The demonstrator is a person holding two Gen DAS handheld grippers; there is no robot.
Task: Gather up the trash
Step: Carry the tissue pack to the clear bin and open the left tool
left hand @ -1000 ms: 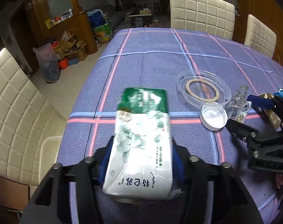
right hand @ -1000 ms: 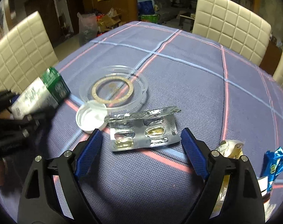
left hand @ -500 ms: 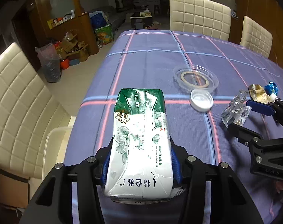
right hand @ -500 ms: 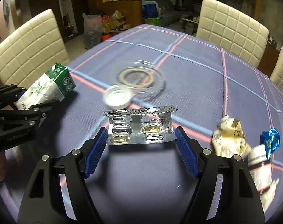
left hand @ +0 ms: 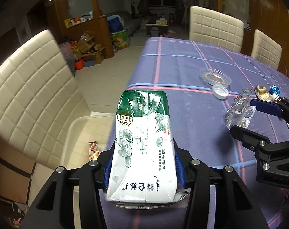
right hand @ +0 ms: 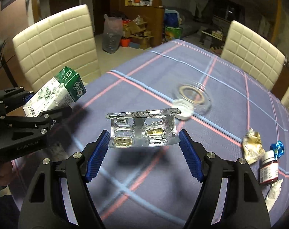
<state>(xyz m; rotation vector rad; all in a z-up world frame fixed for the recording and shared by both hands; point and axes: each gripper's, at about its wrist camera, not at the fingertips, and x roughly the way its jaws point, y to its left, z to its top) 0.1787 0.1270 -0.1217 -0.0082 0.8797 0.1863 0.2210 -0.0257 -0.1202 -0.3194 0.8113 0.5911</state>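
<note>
Carrying two trash items off the table (left hand: 182,72) at once. Left gripper (left hand: 144,164) clamping the milk carton (left hand: 144,143) across its sides, lifted clear, heading toward the white bin (left hand: 75,133) beside the table edge, candy wrapper (left hand: 94,148) already inside. Right gripper (right hand: 144,143) pinching the blister pack (right hand: 142,129) by both short edges, jaws just narrowing onto it. Remaining on the cloth: white cap (right hand: 183,109), clear lid (right hand: 199,97), crumpled wrapper (right hand: 253,146), small bottle (right hand: 268,168).

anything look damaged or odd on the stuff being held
The pill pack in the right tool is bent, its foil top edge peeled and several pockets already emptied. The milk carton in the left tool is creased and squashed. Both hang above the table.
</note>
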